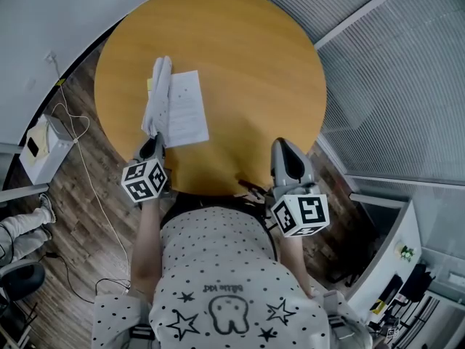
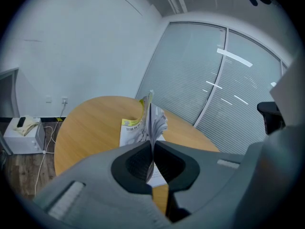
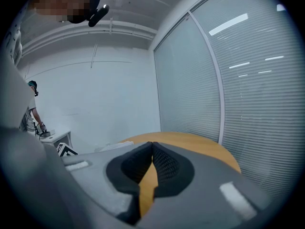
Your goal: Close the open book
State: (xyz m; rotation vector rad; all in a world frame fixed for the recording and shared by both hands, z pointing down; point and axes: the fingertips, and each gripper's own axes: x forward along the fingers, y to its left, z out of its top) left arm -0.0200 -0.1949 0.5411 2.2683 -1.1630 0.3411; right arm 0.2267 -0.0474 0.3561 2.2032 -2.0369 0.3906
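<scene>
Head view: book (image 1: pixel 182 111) lies open on the bench's (image 1: pixel 247 57) left side, some pages standing; right claw (image 1: pixel 285 147) well apart.
Left gripper view: left claw (image 2: pixel 151 149) clamped on upright pages (image 2: pixel 153 120).
Right gripper view: jaws together, empty.
Technique: probably arc the pages over the spine; don't tug.

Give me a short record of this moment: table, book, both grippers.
table: round, wooden
book: open on the table's left part; one page flat, a sheaf of pages raised on edge
left gripper: shut on the book's raised pages
right gripper: shut, empty, at the table's near edge, apart from the book
task: book not yet closed
</scene>
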